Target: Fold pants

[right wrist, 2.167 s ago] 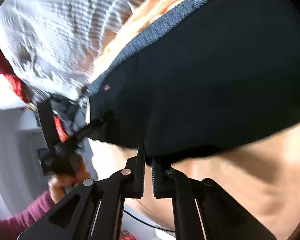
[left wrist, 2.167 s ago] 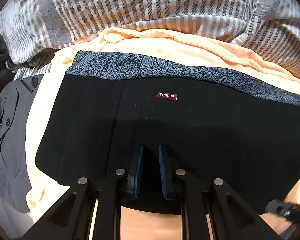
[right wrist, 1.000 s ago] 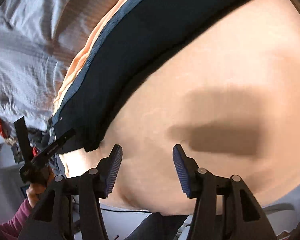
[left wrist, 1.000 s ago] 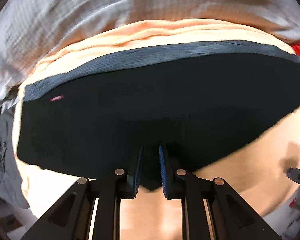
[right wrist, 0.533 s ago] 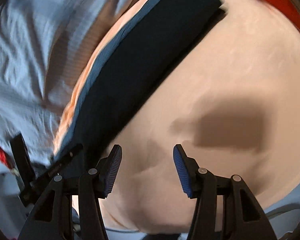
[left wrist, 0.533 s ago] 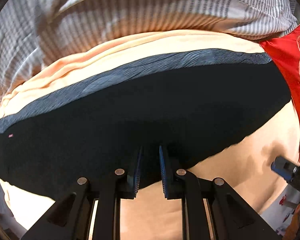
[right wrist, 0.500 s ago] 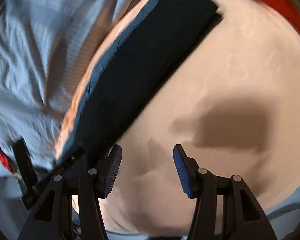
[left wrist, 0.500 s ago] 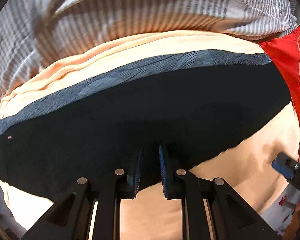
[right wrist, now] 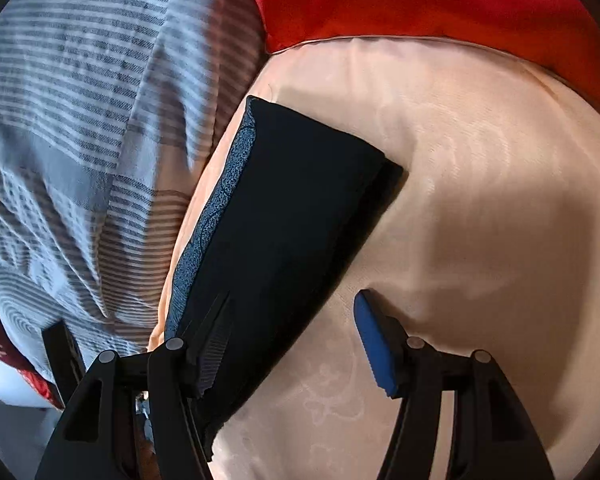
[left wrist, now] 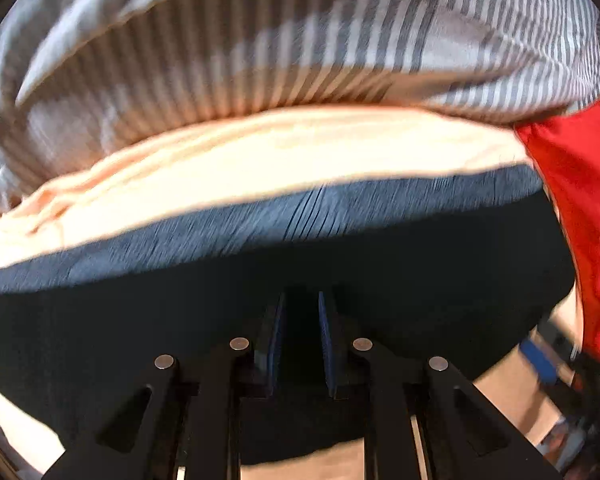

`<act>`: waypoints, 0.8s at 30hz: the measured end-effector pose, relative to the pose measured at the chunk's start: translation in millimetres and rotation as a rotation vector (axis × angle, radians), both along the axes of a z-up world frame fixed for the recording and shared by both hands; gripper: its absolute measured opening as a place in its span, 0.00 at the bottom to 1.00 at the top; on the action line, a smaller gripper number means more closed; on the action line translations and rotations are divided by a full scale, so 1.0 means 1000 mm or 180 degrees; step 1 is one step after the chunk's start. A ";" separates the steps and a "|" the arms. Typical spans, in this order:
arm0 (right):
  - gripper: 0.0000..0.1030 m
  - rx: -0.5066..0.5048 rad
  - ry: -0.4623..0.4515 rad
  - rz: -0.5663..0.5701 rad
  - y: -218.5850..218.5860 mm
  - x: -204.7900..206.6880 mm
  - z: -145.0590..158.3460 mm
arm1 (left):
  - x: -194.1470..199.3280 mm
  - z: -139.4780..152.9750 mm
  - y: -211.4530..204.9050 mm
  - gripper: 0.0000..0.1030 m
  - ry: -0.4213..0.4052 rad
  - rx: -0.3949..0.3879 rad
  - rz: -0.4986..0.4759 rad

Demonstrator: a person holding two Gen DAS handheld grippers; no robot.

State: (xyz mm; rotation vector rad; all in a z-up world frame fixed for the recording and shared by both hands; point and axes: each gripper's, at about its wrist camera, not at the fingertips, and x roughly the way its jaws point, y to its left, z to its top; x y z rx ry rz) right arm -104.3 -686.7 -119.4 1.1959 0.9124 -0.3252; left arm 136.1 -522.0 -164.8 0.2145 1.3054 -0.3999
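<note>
the black pants [right wrist: 284, 216] are laid as a long narrow strip on a peach bedsheet [right wrist: 480, 200], with the blue patterned waistband [right wrist: 216, 208] along the far edge, next to the striped duvet [right wrist: 80, 100]. the far end of the strip is seen squared off near a red cushion [right wrist: 420, 0].

the near hem of the pants [left wrist: 260, 300] is pinched by the left gripper [left wrist: 302, 340], whose pads are drawn narrow with dark cloth between them. the right gripper [right wrist: 296, 340] is held wide apart and empty, just above the sheet beside the strip; its left finger appears to overlap the cloth edge, though contact cannot be confirmed through the fisheye distortion.

the step in hand is judged to be a lengthwise fold: the pinched end would be carried over toward the far end. for a clean result, the free corner beside the left grip should be taken by the right gripper first, so both corners are lifted level and the hem is kept straight. the cloth is best raised just clear of the sheet, to avoid the lower layers being dragged askew, and the edges should be lined up with the waistband side before release.

the sheet is soft and lightly wrinkled, so pressing down is likely to bunch it. the left view is motion-blurred; beyond the bed edge only indistinct clutter is made out.
</note>
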 end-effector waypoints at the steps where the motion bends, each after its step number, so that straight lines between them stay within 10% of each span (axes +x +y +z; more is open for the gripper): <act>1: 0.63 -0.0014 -0.0005 0.0031 0.000 0.001 0.000 | 0.006 -0.001 -0.008 0.18 -0.0022 -0.0048 0.0024; 12: 0.64 0.0117 -0.0109 0.0050 -0.007 -0.004 0.000 | 0.054 -0.029 -0.048 0.18 -0.0102 -0.0055 0.0122; 24: 0.64 0.0146 -0.0320 -0.0007 -0.015 0.000 -0.005 | 0.010 -0.029 -0.042 0.18 -0.0095 0.0050 0.0158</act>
